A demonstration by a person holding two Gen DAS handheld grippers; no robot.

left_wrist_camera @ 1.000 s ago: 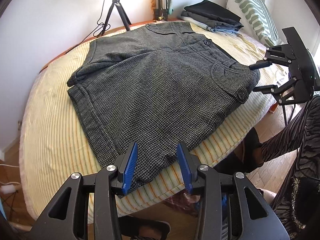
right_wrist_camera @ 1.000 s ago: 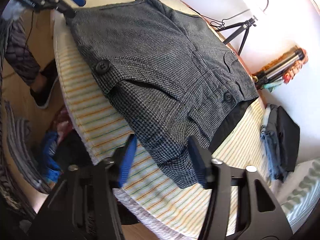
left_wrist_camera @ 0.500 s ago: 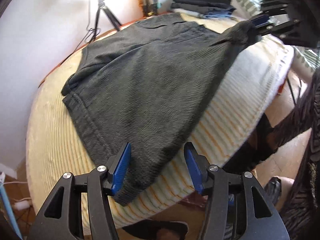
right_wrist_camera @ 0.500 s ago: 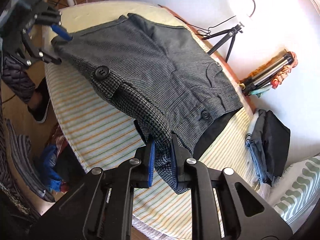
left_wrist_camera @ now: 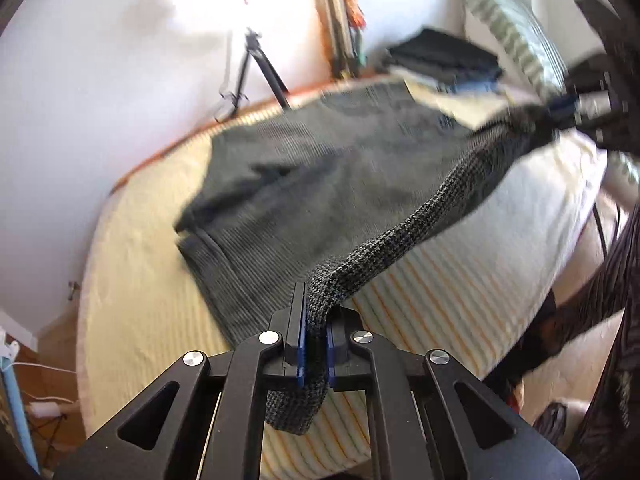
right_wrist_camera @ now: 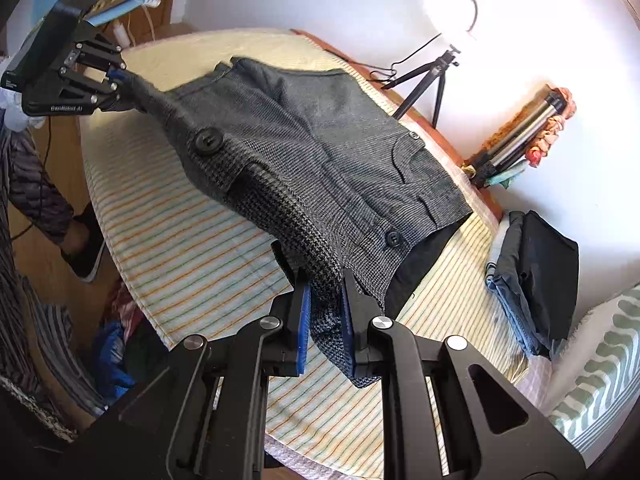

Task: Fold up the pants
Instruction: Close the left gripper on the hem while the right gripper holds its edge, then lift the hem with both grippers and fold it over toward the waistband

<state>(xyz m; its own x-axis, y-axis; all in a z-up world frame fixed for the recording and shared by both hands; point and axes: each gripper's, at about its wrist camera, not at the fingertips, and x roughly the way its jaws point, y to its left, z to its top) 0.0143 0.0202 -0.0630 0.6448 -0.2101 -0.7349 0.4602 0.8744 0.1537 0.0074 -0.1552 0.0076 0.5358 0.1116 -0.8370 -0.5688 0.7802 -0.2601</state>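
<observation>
Left gripper clamped tight on the near hem corner of the grey pants, blue pads just snapped closed with the cloth bunched between them. Right gripper pinching the waistband corner, fabric drooping below its fingers. Near edge of the pants lifted off the striped bedspread, pulled taut between both grippers; rest of the garment flat on the bed. Beyond, folded dark clothes stacked at the far right beside a green-striped pillow. Farther off, a black tripod by the white wall. Left view quite blurred.
</observation>
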